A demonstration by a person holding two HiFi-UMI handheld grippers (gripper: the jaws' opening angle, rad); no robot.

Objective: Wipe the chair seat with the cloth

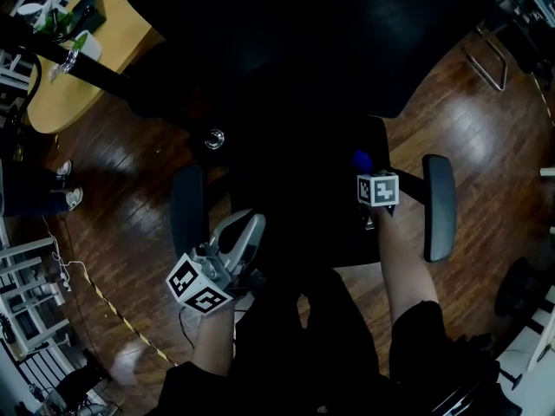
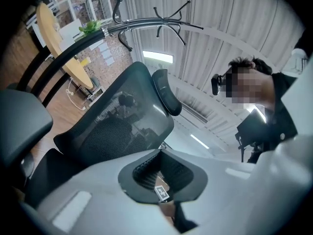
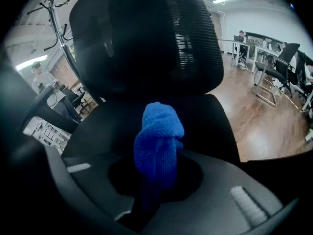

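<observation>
A black office chair fills the head view, its dark seat (image 1: 295,198) between two grey armrests. My right gripper (image 1: 364,170) is over the right part of the seat, shut on a blue cloth (image 1: 362,159). In the right gripper view the cloth (image 3: 159,146) stands up bunched between the jaws of my right gripper (image 3: 155,180), with the seat (image 3: 208,126) and mesh backrest (image 3: 146,38) beyond it. My left gripper (image 1: 245,230) hovers by the seat's front left corner, tilted upward. In its own view the left gripper (image 2: 159,173) holds nothing, pads close together, facing the backrest (image 2: 115,116).
The left armrest (image 1: 187,211) and right armrest (image 1: 439,206) flank the seat. A round wooden table (image 1: 78,76) stands at the back left, a metal chair frame (image 1: 490,59) at the back right. Wooden floor (image 1: 486,146) surrounds the chair. A coat rack (image 2: 161,26) shows overhead.
</observation>
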